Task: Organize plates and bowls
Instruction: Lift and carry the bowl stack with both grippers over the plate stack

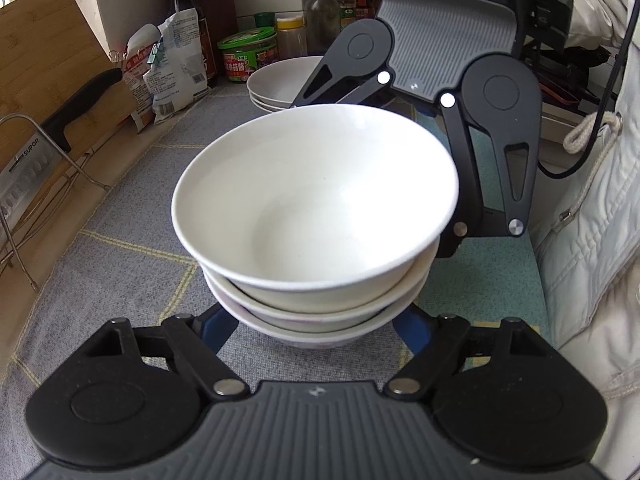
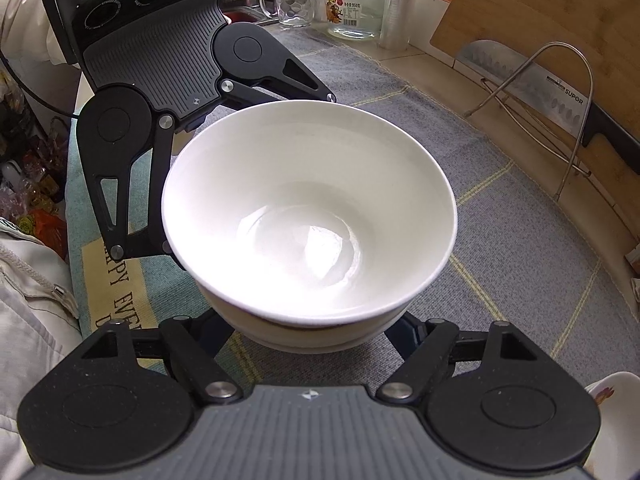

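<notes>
Left wrist view: mounted just behind own blue-tipped fingers (image 1: 218,330), tilted steeply down, very near the stack of white bowls (image 1: 316,200), facing the opposite gripper (image 1: 448,240) and bottles at the wall. Right wrist view: same steep downward tilt, equally near, looking from the opposite side toward a glass jar (image 2: 356,4). Shared by both: the stack, grey checked cloth (image 2: 520,240), wooden board (image 1: 56,48), cleaver (image 2: 532,84).

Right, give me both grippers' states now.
Left gripper: fingers either side of the stack of white ceramic bowls; grip cannot be told.
Right gripper: closed on the same stack.
</notes>
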Motion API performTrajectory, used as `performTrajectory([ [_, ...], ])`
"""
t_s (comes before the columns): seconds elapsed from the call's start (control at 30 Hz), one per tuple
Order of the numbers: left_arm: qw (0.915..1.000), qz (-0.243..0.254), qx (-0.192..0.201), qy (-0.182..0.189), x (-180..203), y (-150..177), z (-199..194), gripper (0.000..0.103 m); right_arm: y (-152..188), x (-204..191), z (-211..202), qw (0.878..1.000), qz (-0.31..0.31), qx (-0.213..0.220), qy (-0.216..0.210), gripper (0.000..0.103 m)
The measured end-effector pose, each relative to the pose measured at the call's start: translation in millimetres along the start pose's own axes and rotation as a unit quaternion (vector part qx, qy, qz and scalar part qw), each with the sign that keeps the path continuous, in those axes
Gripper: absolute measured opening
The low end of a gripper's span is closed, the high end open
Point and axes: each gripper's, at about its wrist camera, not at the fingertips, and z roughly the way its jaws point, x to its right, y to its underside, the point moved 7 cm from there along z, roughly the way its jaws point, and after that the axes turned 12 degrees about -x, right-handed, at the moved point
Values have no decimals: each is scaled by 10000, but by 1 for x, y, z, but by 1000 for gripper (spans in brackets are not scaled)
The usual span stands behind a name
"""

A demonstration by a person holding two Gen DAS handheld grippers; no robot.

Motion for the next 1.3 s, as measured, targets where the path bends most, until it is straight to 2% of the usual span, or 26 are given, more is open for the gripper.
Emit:
performTrajectory([
  [0.37,9999,-82,98,-87,8,-32,1,83,15,11,-27,9998,-162,70,117,83],
  [0.8,9993,-44,258,-282,19,-110,12,83,61,54,-74,9993,-277,140,222,83],
  [1.3,9986,255,406,-211,17,-189,62,83,128,119,-109,9984,-111,64,553,83],
])
